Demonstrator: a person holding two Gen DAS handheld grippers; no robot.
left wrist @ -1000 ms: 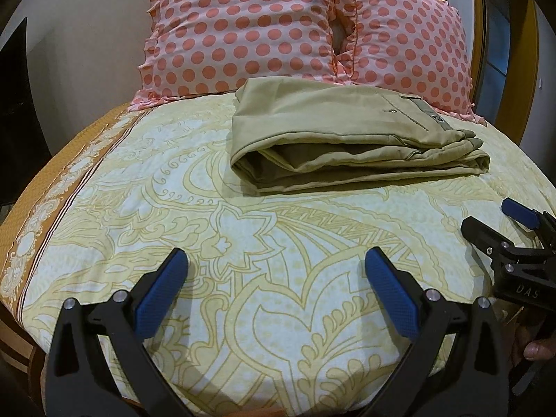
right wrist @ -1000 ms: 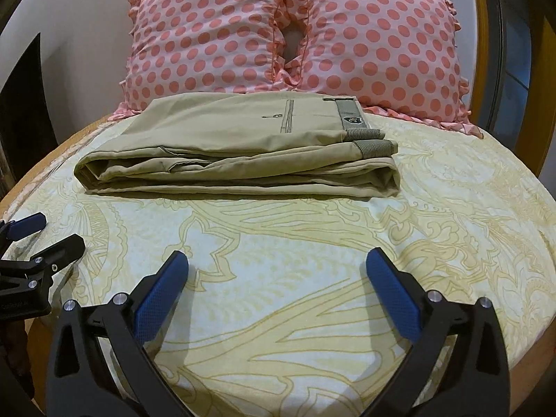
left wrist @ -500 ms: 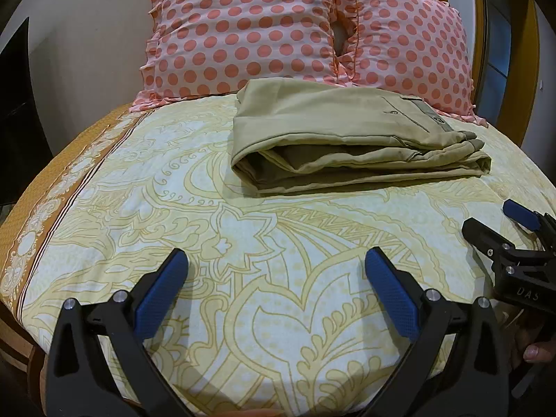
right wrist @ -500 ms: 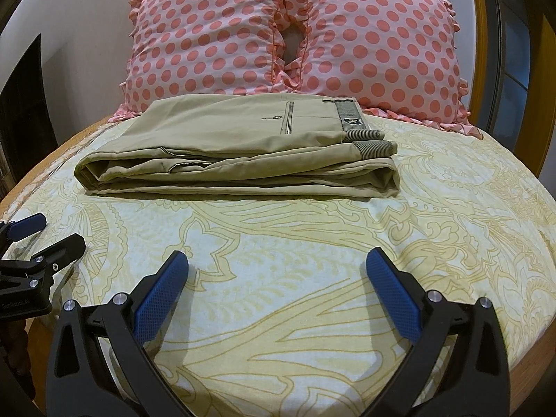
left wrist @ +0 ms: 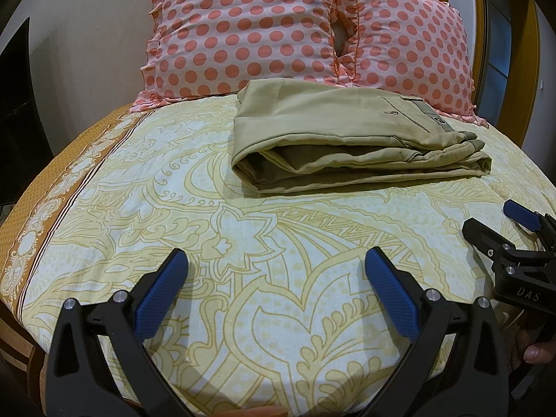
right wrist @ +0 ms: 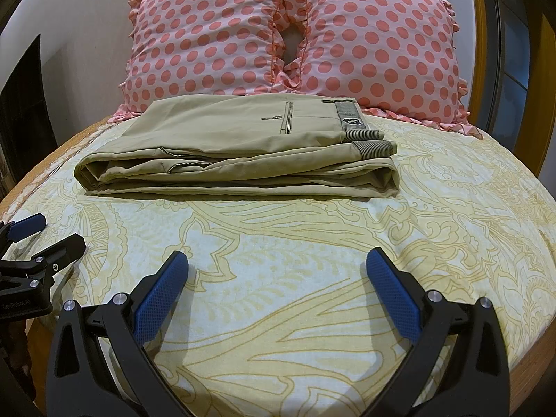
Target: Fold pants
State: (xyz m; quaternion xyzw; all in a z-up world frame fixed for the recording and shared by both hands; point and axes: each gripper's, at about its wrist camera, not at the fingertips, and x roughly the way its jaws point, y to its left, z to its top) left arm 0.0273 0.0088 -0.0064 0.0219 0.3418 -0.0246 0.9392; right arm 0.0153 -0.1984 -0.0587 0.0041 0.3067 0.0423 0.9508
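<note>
Khaki pants [left wrist: 347, 132] lie folded in a flat stack on the yellow patterned bedsheet [left wrist: 243, 243], just in front of the pillows; they also show in the right wrist view [right wrist: 243, 149], waistband to the right. My left gripper [left wrist: 274, 260] is open and empty, low over the sheet, well short of the pants. My right gripper [right wrist: 276, 260] is open and empty too, at about the same distance. Each gripper shows in the other's view: the right one at the right edge [left wrist: 500, 222], the left one at the left edge [right wrist: 45, 232].
Two pink polka-dot pillows [left wrist: 250, 31] [right wrist: 378, 45] lean against the wall behind the pants. The bed's left edge with an orange border [left wrist: 45, 191] drops off beside dark furniture [left wrist: 17, 111]. A wooden frame [right wrist: 542, 80] stands at the right.
Both grippers have stayed open and nearly still. The views have shifted only slightly. The pants have not moved.
</note>
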